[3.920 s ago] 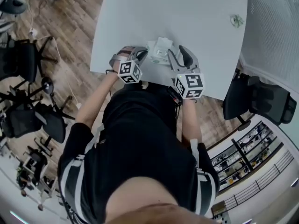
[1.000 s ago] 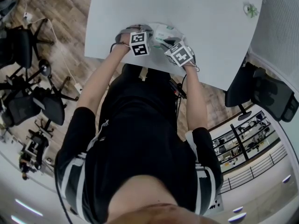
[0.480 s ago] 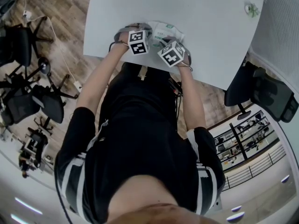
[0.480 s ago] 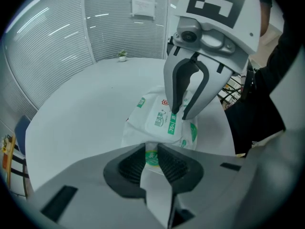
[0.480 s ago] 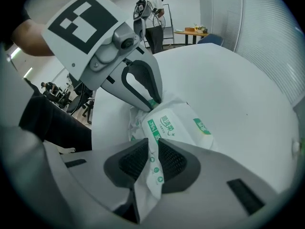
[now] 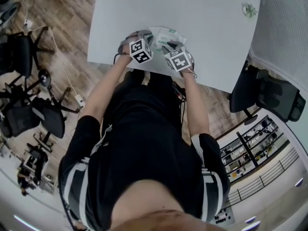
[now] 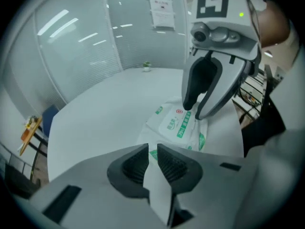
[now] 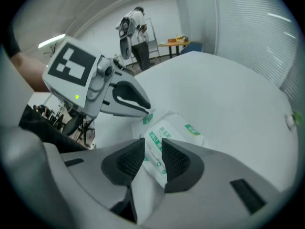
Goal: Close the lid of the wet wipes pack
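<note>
Wet wipes pack (image 6: pixel 166 35) lies flat near the bench (image 6: pixel 192 13) front edge. Left hand-held gripper (image 7: pixel 152 149) pinches one corner. Right hand-held gripper (image 8: pixel 152 144) is opening, jaws straddling the pack without pressing it.

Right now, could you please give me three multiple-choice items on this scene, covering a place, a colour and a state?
1. Where on the table is the wet wipes pack?
A. by the edge nearest the person
B. at the far corner
C. in the table's middle

2. What colour is most of the print on the pack?
A. purple
B. green
C. orange

3. How does the pack sit?
A. standing on end
B. lifted clear of the table
C. lying flat on the table

Answers:
1 A, the head view shows it just inside the near edge.
2 B, both gripper views show green lettering on white.
3 C, it rests flat on the white top.
</note>
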`<state>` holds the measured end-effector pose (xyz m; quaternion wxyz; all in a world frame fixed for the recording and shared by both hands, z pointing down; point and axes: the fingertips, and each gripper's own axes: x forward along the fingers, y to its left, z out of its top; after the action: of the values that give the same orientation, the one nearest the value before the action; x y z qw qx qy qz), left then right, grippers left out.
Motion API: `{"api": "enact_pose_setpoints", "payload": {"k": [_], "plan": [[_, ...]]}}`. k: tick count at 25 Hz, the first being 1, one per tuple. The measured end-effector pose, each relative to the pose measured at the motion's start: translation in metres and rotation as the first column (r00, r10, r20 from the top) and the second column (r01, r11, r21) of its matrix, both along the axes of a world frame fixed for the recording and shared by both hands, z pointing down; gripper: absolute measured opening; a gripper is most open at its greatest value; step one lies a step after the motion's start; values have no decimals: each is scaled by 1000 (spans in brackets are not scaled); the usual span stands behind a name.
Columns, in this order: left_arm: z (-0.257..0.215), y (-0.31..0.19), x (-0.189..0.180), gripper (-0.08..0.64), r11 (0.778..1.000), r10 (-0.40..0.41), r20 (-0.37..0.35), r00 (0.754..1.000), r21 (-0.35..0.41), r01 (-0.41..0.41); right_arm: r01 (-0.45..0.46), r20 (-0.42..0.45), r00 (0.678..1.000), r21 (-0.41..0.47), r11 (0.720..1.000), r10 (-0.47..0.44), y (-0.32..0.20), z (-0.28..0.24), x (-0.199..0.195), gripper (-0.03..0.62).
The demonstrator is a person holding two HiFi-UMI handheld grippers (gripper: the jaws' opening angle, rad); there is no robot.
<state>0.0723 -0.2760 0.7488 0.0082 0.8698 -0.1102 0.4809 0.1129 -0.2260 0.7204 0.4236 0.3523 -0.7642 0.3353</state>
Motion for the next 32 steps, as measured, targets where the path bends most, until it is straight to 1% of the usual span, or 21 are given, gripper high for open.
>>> {"api": "enact_pose_setpoints", "payload": {"k": [1,2,3,4,6,8,10,12,14,16,17,18,20,21,23,25,27,32], "plan": [[-15,-3,-4,71,998,-55,-50,997,9,56,-61,29,998,44,997,59,-4,-16,2,127],[-34,-6,-9,69,993,-113,-112,987,7,114,-120,54,992,95,988,115,-8,-34,5,120],[-56,-10,-14,69,985,-171,-180,969,-1,174,-175,74,983,147,974,166,-11,-54,8,113],[-81,-13,-21,67,973,-225,-252,941,-7,231,-227,92,973,197,954,213,-12,-75,12,102],[-138,-17,-39,65,944,-301,-394,869,5,329,-323,126,946,291,900,299,-8,-118,21,85],[-198,-15,-54,64,923,-318,-518,794,21,383,-409,166,913,375,832,374,3,-162,31,63],[-250,-8,-68,64,914,-312,-612,726,16,406,-483,219,875,443,755,431,18,-204,39,54],[-292,3,-82,64,910,-303,-678,670,4,415,-540,270,840,498,678,471,35,-243,41,48],[-326,15,-94,64,906,-296,-731,615,-10,424,-580,312,811,541,609,496,50,-275,41,36],[-355,28,-103,64,896,-294,-783,548,-26,443,-604,343,791,571,557,506,63,-299,40,28],[-368,36,-107,64,891,-292,-803,520,-30,454,-608,351,786,587,535,509,69,-309,40,26],[-377,43,-110,64,886,-289,-815,503,-29,462,-607,352,785,605,515,510,75,-318,39,25],[-388,56,-113,64,881,-292,-822,490,-31,472,-602,356,784,636,483,508,84,-333,39,23],[-392,60,-113,64,878,-299,-822,484,-39,477,-605,367,781,641,472,505,88,-338,40,23],[-398,67,-110,64,873,-310,-826,471,-51,485,-617,391,775,640,458,497,93,-344,42,23],[-401,70,-107,64,869,-310,-829,465,-49,493,-622,401,772,639,453,493,96,-346,46,23],[-400,73,-103,64,865,-316,-828,464,-50,499,-623,409,772,638,452,487,98,-347,50,23],[-400,76,-88,64,866,-306,-827,471,-36,499,-605,416,790,647,465,449,97,-352,54,23]]}}
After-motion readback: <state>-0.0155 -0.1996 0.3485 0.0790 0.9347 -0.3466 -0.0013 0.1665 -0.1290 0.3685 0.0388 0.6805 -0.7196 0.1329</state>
